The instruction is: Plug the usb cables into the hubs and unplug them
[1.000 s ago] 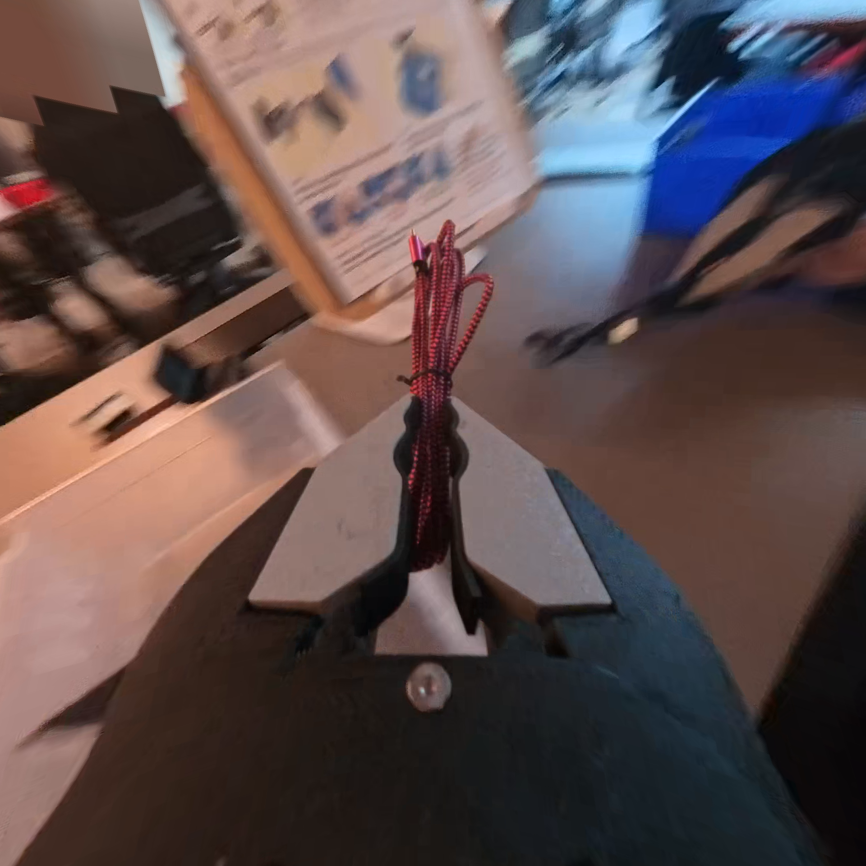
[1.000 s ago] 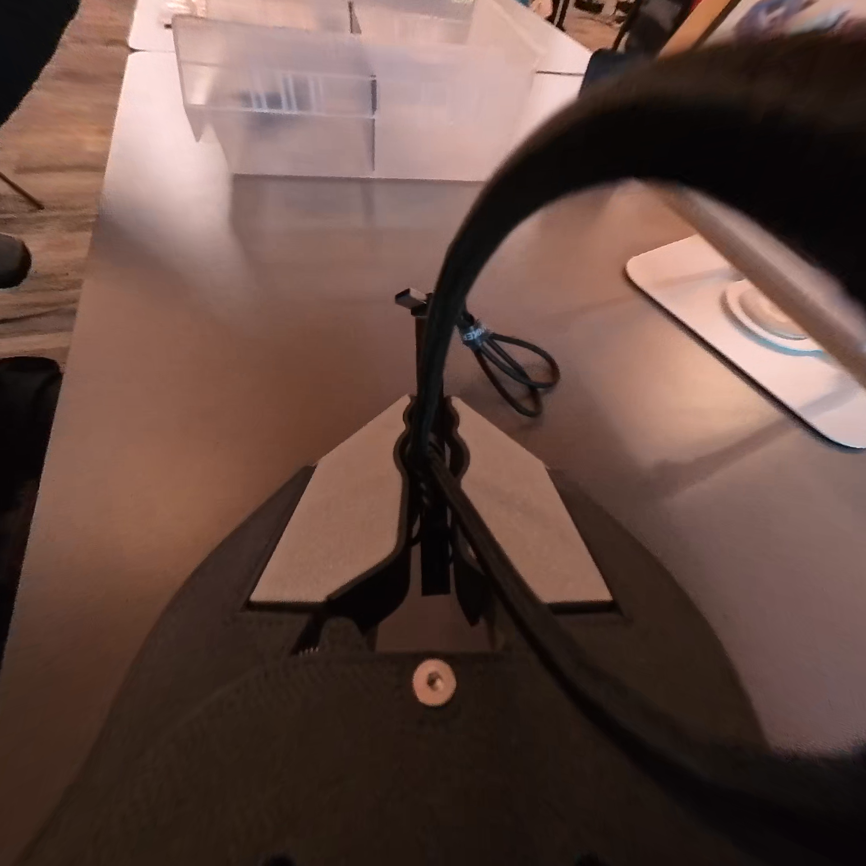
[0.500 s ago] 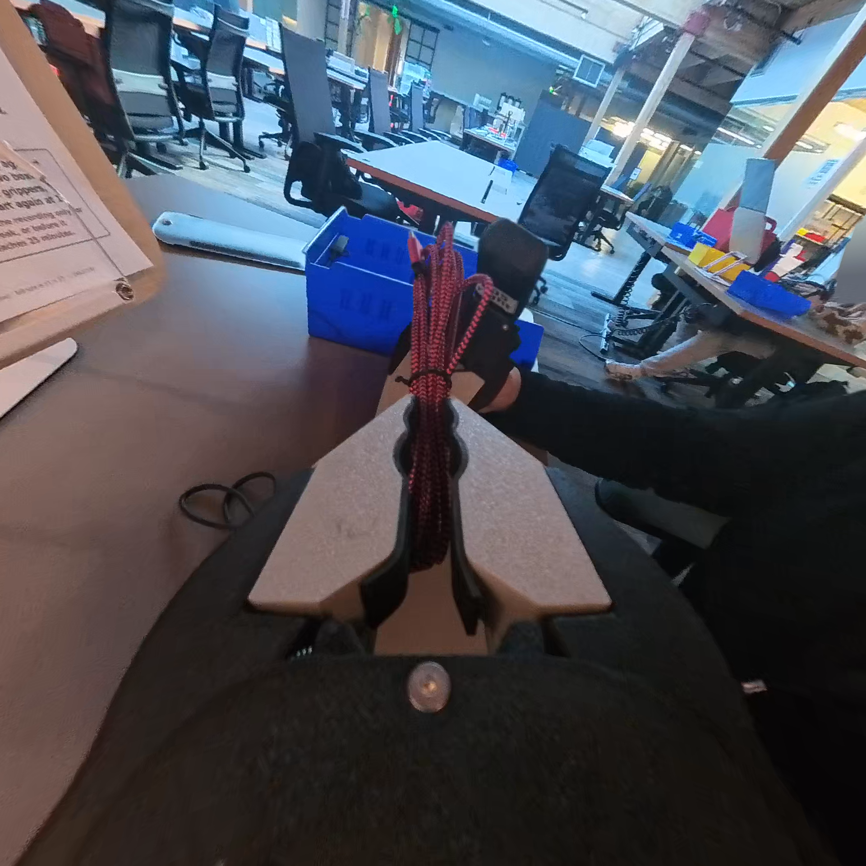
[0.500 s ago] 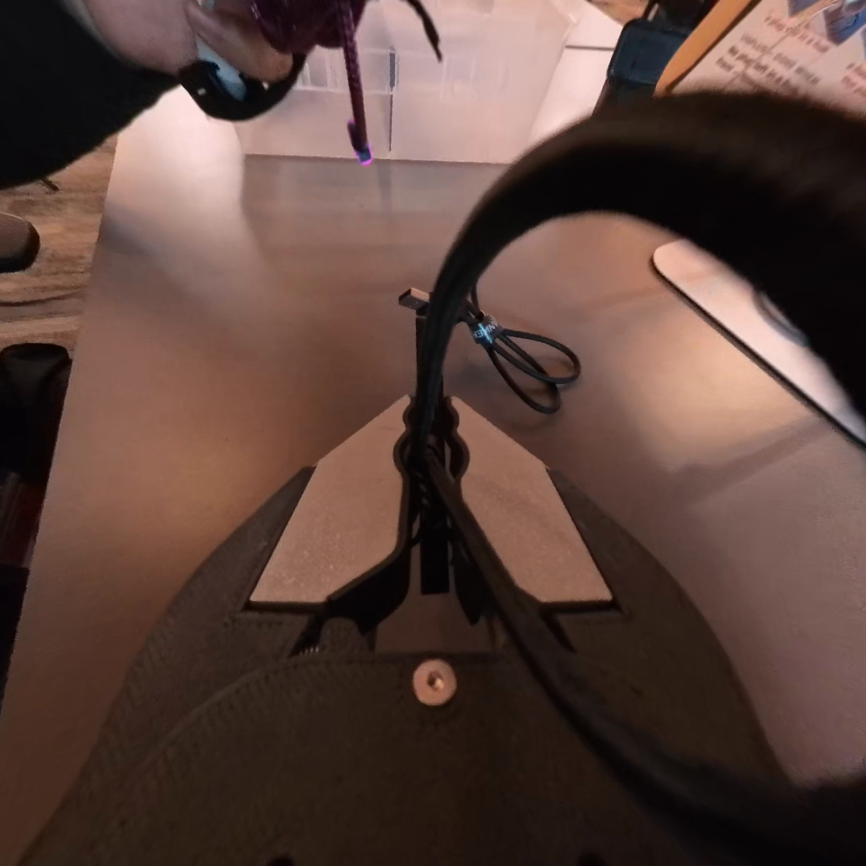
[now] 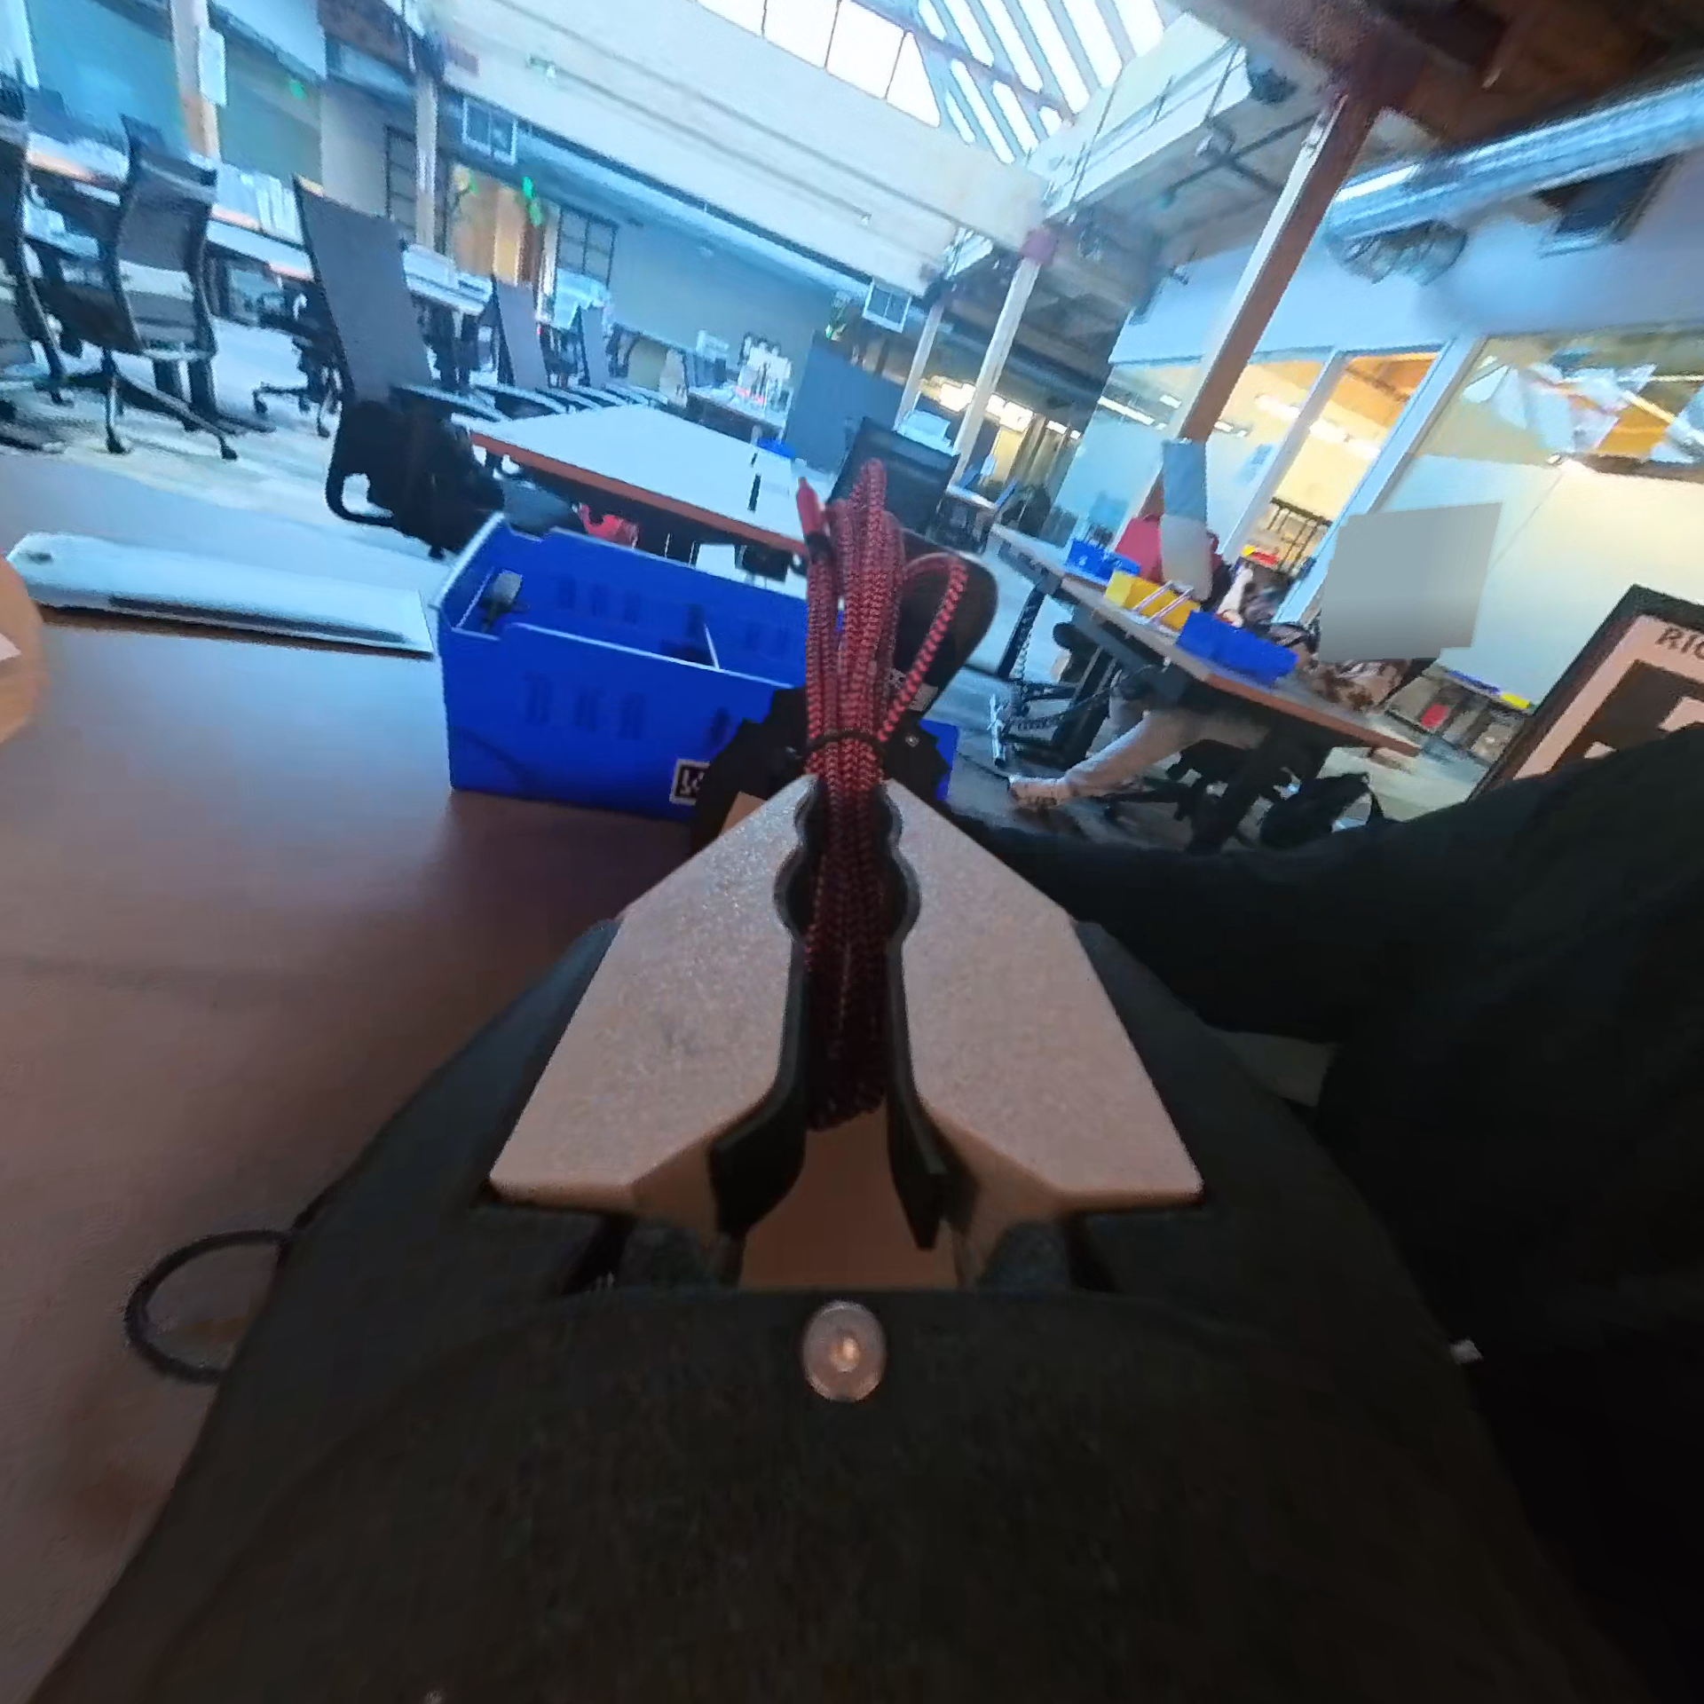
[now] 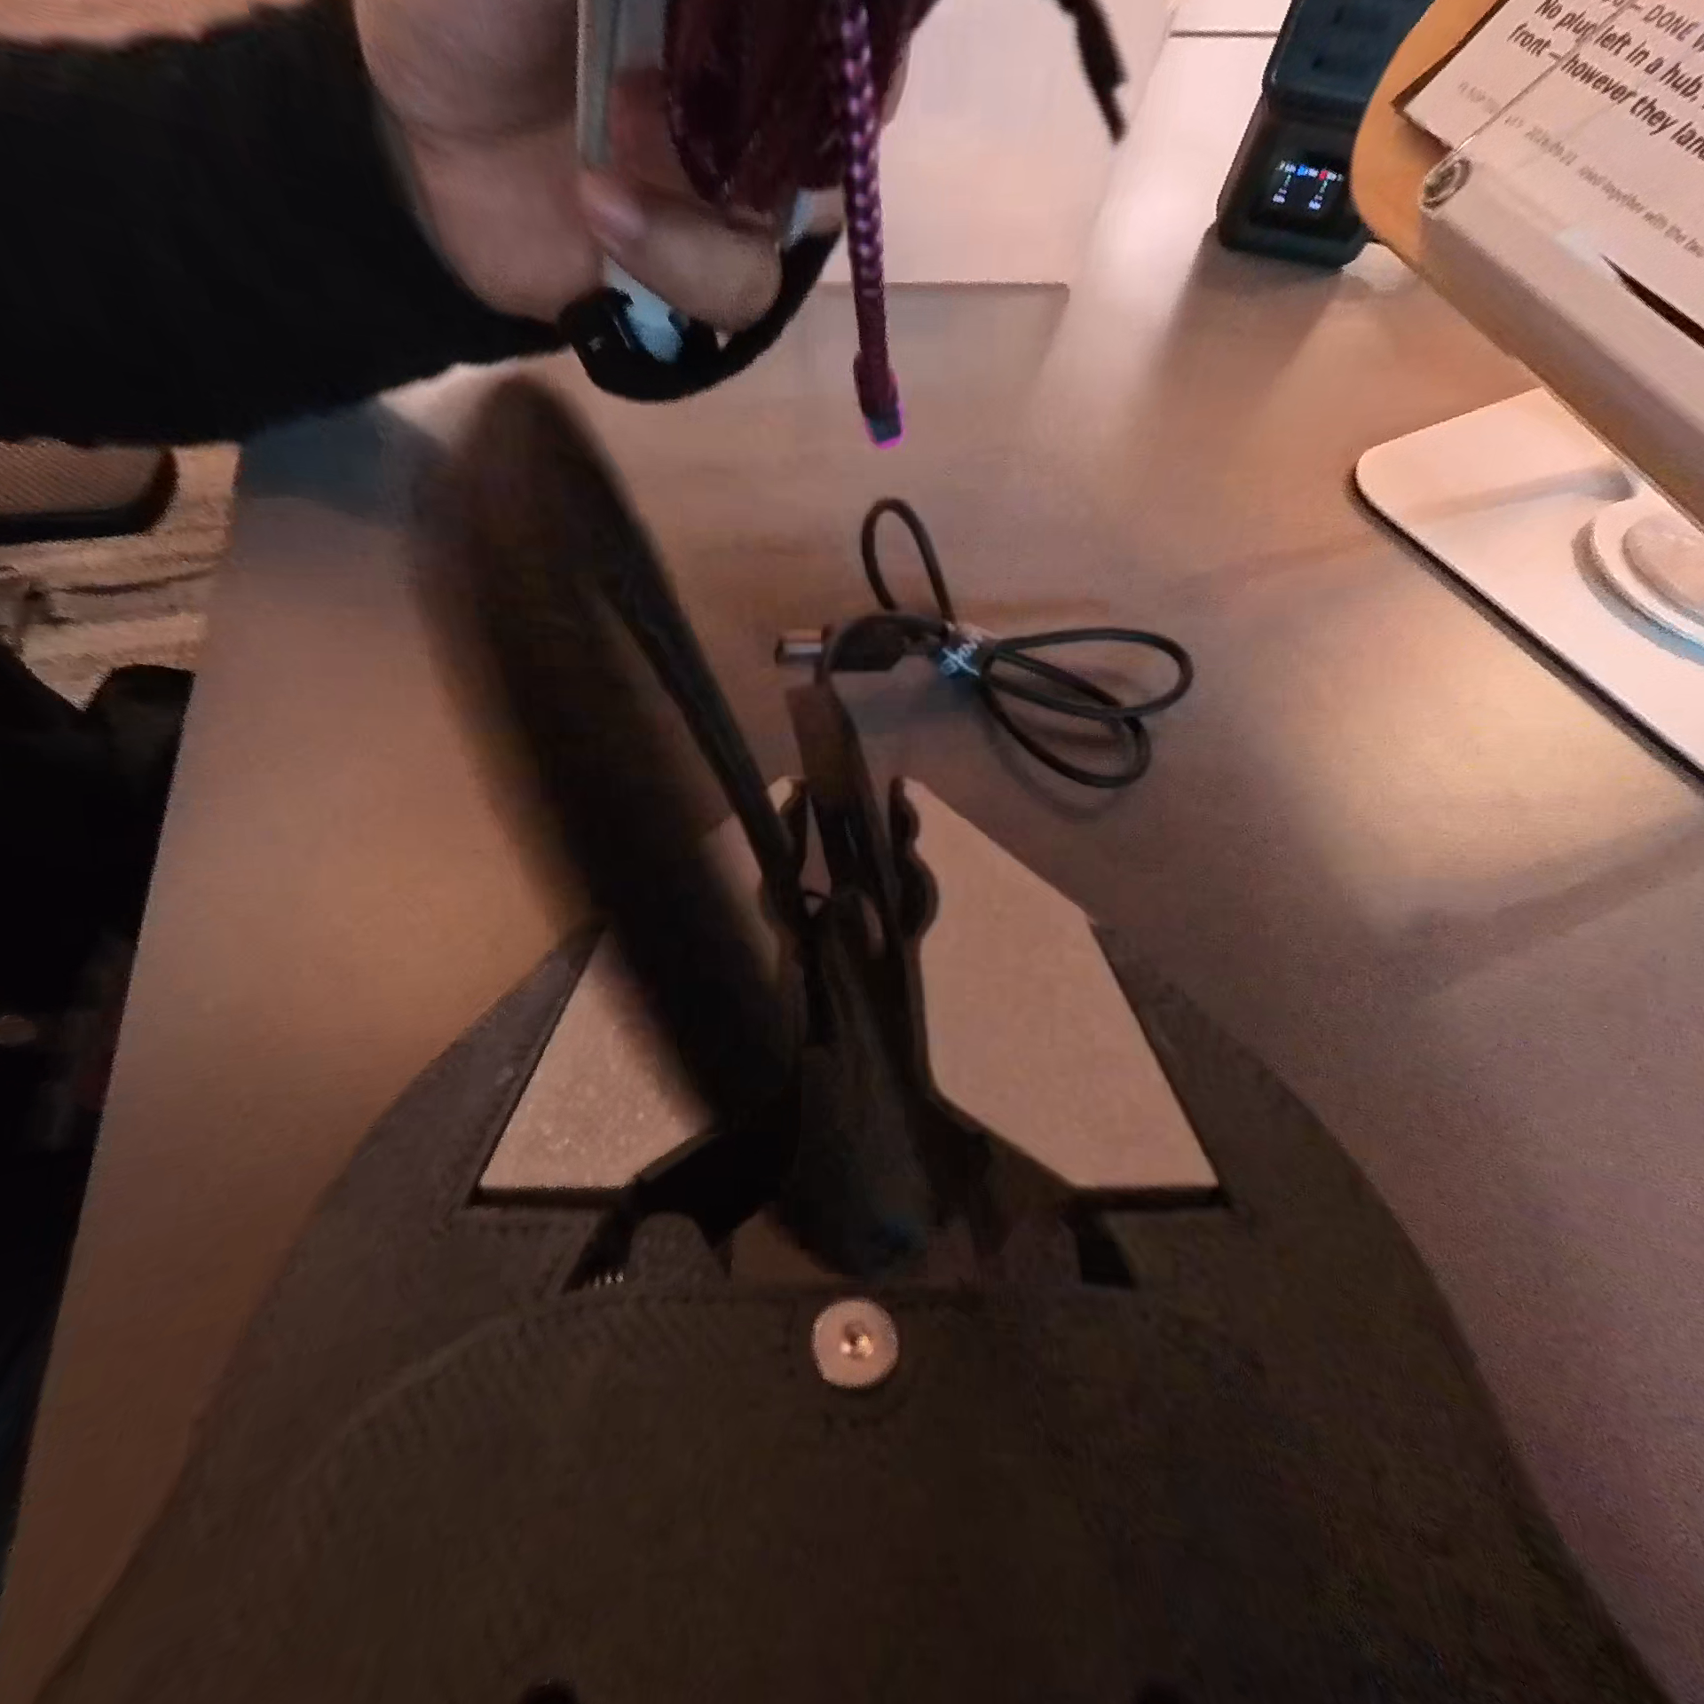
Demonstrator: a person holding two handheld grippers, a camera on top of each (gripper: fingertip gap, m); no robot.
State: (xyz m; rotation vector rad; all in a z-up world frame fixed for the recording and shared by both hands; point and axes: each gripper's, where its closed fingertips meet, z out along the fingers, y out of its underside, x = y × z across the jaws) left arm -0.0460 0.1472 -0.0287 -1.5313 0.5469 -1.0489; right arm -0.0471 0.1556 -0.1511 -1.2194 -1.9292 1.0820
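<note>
On the left, the left gripper [image 5: 846, 811] is clamped tight on a bundled red-and-black braided USB cable [image 5: 853, 701], which stands up out of the closed fingers over the dark brown table [image 5: 230, 876]. A second ago this view pointed at a paper sign; it has since swung round toward the blue plastic bin [image 5: 590, 682] and the open office beyond. A thin black loop of cord [image 5: 198, 1305] lies on the table at lower left.

In the right wrist view, the person's left hand [image 6: 553, 166] has come in overhead, with the red cable's loose plug [image 6: 881, 420] dangling above the table. The right gripper [image 6: 844, 793] looks pinched on a black USB cable [image 6: 636, 738], though blur makes the exact hold hard to read. A coiled thin black cable [image 6: 1042, 682] lies just ahead, untouched. The black hub [image 6: 1300, 147] stands at far right, well apart.

Both cables are now gathered but neither plug is aimed at the hub, so I judge plugging has not begun.
</note>
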